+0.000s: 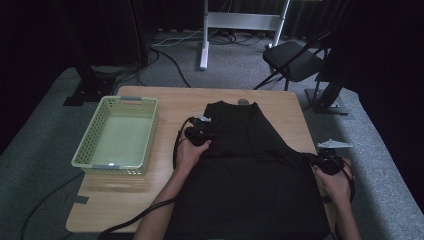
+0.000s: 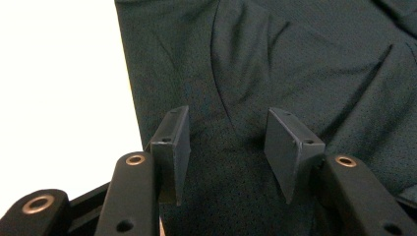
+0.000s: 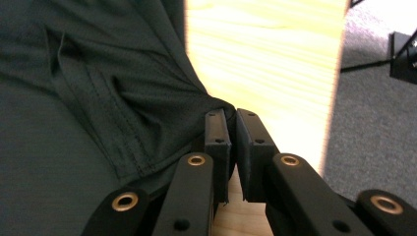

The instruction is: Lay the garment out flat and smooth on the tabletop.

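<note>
A black shirt (image 1: 250, 165) lies spread flat on the wooden table (image 1: 170, 105), collar toward the far edge. My left gripper (image 1: 205, 131) rests on the shirt's left side near the armhole, and in the left gripper view its jaws (image 2: 226, 132) stand apart over the dark fabric (image 2: 295, 59) with nothing pinched between them. My right gripper (image 1: 314, 161) is at the shirt's right edge. In the right gripper view its jaws (image 3: 231, 123) are pressed nearly together on the corner of a sleeve, and the fabric (image 3: 74, 98) pulls in folds toward them.
A pale green plastic basket (image 1: 120, 100) stands empty on the table's left part. A small round object (image 1: 243, 102) lies at the shirt's collar. Beyond the table are a folding chair (image 1: 295, 60), stand bases and cables on grey carpet. The table's right edge runs close beside my right gripper.
</note>
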{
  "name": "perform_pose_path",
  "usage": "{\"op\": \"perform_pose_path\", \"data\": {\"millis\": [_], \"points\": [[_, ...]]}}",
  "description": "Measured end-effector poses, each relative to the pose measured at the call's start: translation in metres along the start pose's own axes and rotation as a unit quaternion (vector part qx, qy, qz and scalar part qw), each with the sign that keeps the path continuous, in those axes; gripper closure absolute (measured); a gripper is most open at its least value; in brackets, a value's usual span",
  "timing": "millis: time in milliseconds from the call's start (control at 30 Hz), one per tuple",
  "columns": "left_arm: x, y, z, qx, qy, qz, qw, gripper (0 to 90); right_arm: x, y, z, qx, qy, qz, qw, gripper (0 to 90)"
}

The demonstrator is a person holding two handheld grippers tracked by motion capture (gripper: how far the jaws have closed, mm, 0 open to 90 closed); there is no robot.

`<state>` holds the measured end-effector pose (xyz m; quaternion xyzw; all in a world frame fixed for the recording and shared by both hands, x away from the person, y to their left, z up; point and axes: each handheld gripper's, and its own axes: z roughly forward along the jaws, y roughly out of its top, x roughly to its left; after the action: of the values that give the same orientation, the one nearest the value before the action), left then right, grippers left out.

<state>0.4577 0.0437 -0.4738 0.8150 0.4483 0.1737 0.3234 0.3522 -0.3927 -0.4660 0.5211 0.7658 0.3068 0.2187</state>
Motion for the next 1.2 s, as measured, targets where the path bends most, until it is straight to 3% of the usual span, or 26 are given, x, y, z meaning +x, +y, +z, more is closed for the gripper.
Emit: {"op": "perform_pose_path", "data": {"millis": [133,267,400,633,867,1033,1133,1200], "points": [[0.001,0.0,0.0,-0.001,0.001,0.0,1.0,53.6,-0.016,-0.001,-0.002,0.005,-0.015,0.017,0.9997,83.8],[0.002,0.001,0.001,-0.001,0.002,-0.001,1.0,53.7,-0.018,-0.002,-0.008,0.002,-0.055,0.014,0.9984,78.0],[0.001,0.0,0.001,-0.002,0.003,-0.002,1.0,53.7,-0.01,-0.003,-0.014,-0.014,-0.025,0.028,0.9992,72.0],[0.001,0.0,0.001,-0.003,0.004,-0.002,1.0,53.7,0.012,-0.004,-0.004,-0.024,0.031,0.047,0.9981,65.9],[0.001,-0.001,0.001,-0.007,0.005,-0.002,1.0,53.6,0.047,0.021,0.013,-0.031,0.077,0.005,0.9965,61.0],[0.001,-0.001,0.001,-0.007,0.005,-0.003,1.0,53.6,0.061,0.034,0.027,-0.025,0.087,-0.018,0.9957,59.3],[0.001,-0.001,0.001,-0.008,0.005,-0.003,0.9999,53.7,0.065,0.038,0.034,-0.021,0.081,-0.029,0.996,58.5],[0.001,-0.001,0.001,-0.008,0.005,-0.003,0.9999,53.7,0.067,0.041,0.043,-0.004,0.075,-0.038,0.9964,61.0]]}}
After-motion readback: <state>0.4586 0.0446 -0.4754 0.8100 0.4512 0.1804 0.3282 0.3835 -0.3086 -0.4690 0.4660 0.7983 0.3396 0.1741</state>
